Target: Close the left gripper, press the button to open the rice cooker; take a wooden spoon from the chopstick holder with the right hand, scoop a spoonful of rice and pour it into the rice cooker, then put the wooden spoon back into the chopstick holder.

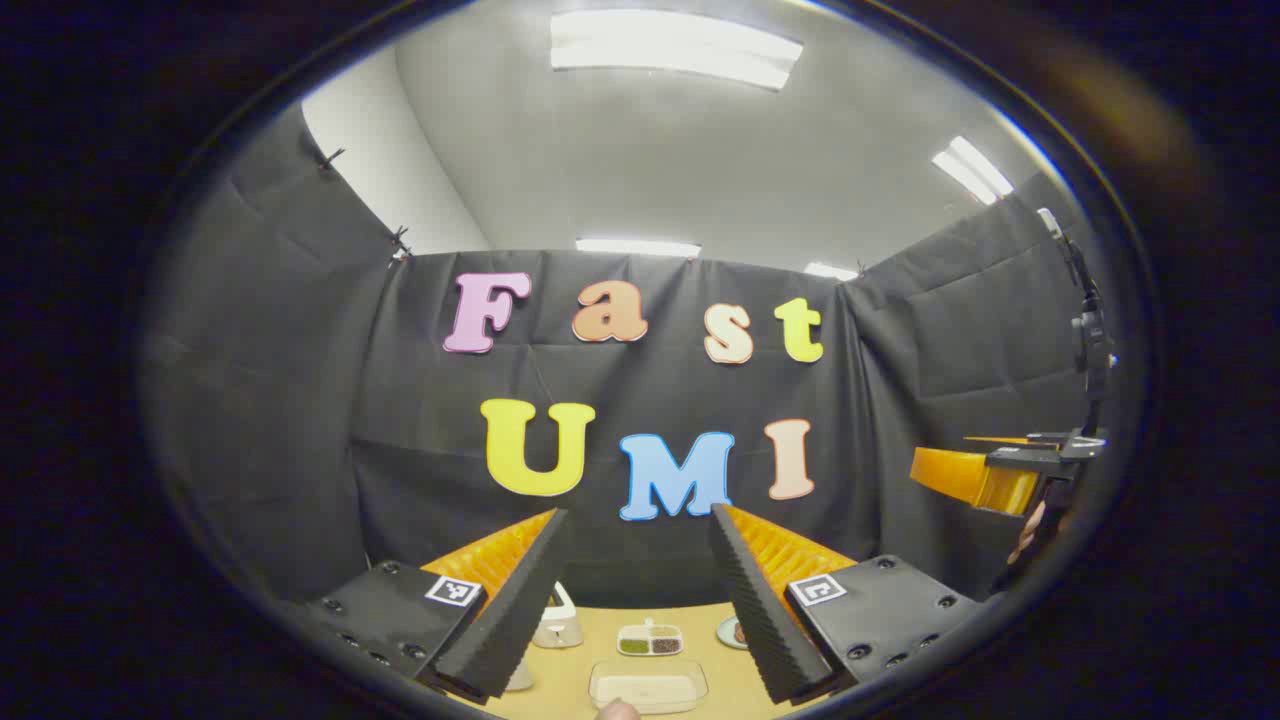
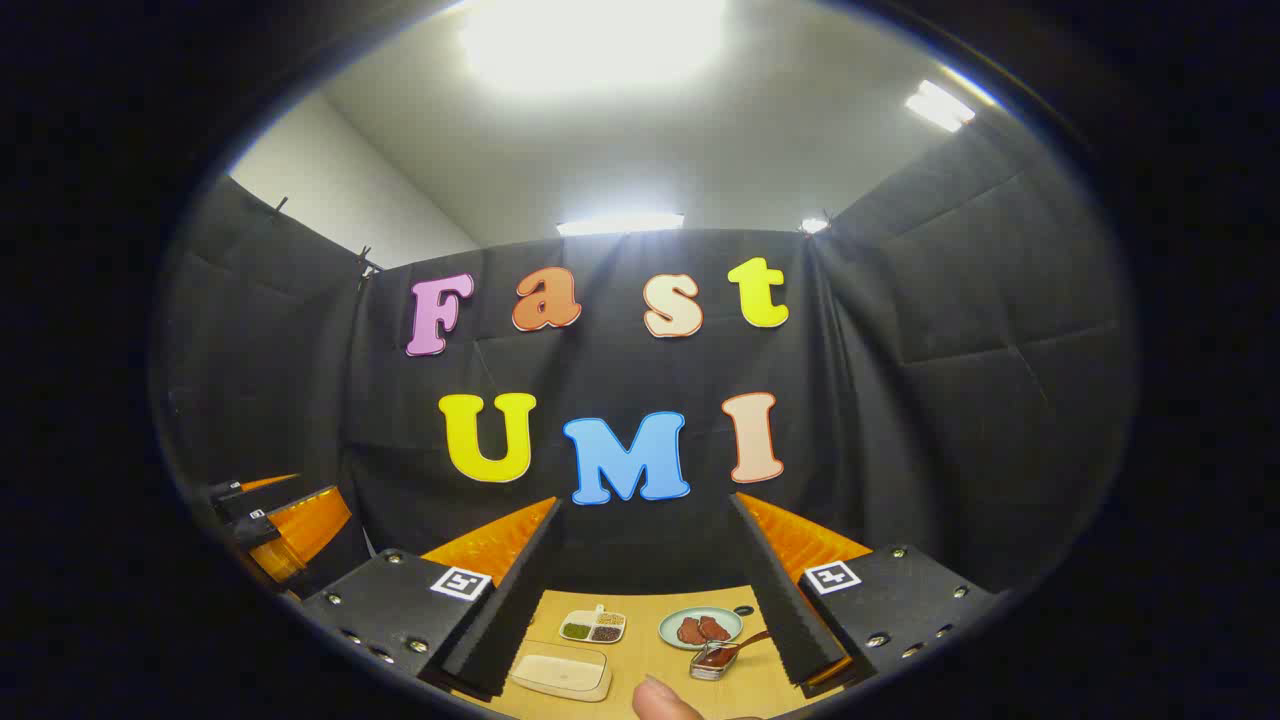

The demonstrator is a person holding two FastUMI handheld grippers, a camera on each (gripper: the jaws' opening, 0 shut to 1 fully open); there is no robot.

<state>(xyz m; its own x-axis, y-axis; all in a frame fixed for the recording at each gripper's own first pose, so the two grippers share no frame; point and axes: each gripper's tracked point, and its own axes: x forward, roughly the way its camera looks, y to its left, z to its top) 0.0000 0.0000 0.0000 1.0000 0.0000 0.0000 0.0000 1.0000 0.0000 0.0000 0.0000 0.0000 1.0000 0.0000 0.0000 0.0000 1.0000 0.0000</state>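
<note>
A: The left gripper [image 1: 640, 600] is hanging high with its jaws apart. It needs closing first, then lowering square onto the rice cooker [image 1: 557, 620], the white thing at the table's [image 1: 700, 620] far left.

B: The right gripper [image 2: 650, 610] is gaping too, holding nothing. Counting: one divided dish [image 2: 593, 627], one lidded box [image 2: 560, 672], one plate [image 2: 700, 627]. The chopstick holder's place cannot be told.

Left gripper [image 1: 638, 600], right gripper [image 2: 640, 600]: black screwed blocks, square markers, orange ribbed housing, serrated fingers.
</note>
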